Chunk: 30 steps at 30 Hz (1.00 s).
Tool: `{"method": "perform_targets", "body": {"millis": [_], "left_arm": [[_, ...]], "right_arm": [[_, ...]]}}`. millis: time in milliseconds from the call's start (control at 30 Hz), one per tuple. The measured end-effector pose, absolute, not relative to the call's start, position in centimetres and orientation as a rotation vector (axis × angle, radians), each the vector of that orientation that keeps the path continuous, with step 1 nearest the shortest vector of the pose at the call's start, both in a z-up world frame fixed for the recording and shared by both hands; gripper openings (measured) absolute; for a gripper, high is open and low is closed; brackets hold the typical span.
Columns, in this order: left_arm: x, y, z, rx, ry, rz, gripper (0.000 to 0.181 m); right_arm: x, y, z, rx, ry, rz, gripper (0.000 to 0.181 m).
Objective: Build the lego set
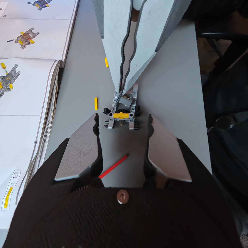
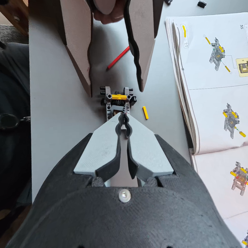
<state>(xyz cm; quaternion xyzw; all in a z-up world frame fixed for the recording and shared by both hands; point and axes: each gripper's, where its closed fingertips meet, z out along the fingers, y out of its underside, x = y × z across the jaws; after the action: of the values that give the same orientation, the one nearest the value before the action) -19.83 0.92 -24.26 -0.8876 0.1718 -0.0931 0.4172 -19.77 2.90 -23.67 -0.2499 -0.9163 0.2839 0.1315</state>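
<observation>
A small grey lego frame [image 1: 132, 102] with a yellow connector [image 1: 120, 116] and black pins stands on the grey table. It also shows in the right wrist view [image 2: 108, 107]. My right gripper [image 2: 123, 116] is shut on a thin dark toothed piece [image 2: 125, 108] set into the frame's middle; it comes in from the top in the left wrist view [image 1: 121, 89]. My left gripper [image 1: 123, 115] is open and empty, its tips at either side of the frame's yellow end, apart from it. It shows from the top in the right wrist view [image 2: 116, 91].
An open instruction booklet [image 1: 26, 100] [image 2: 214, 94] lies along one side of the table. Two loose yellow axles [image 1: 96, 103] [image 1: 106, 62] and a red axle [image 1: 114, 166] [image 2: 118, 57] lie near the frame. Small black parts [image 2: 202, 4] sit far off. The table edge [image 1: 201, 80] borders dark objects. Only a small space, under 4 cm, lies between the two pairs of fingers. About 7 cm separates my left fingertips from the red axle [image 1: 114, 166]. The right camera catches it too, in the right wrist view [image 2: 116, 59].
</observation>
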Motion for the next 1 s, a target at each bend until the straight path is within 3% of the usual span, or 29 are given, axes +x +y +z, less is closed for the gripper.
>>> {"method": "perform_targets", "body": {"millis": [433, 800, 933, 1000], "left_arm": [[-20.5, 0.4, -23.9, -2.194, 0.485, -0.174, 0.072], [-22.1, 0.3, -22.3, -2.005, 0.406, -0.06, 0.06], [-22.6, 0.4, -23.3, -2.07, 0.395, -0.066, 0.074], [-22.4, 0.4, -23.6, -2.088, 0.414, -0.066, 0.071]], "right_arm": [[-19.4, 3.8, -22.2, -0.658, -2.669, 0.999, 0.0], [-20.5, 3.5, -22.3, -0.596, -2.611, 1.313, 0.0], [-21.3, 4.2, -21.7, -0.617, -2.548, 1.322, 0.0], [-21.2, 4.4, -21.9, -0.635, -2.555, 1.313, 0.0]]}}
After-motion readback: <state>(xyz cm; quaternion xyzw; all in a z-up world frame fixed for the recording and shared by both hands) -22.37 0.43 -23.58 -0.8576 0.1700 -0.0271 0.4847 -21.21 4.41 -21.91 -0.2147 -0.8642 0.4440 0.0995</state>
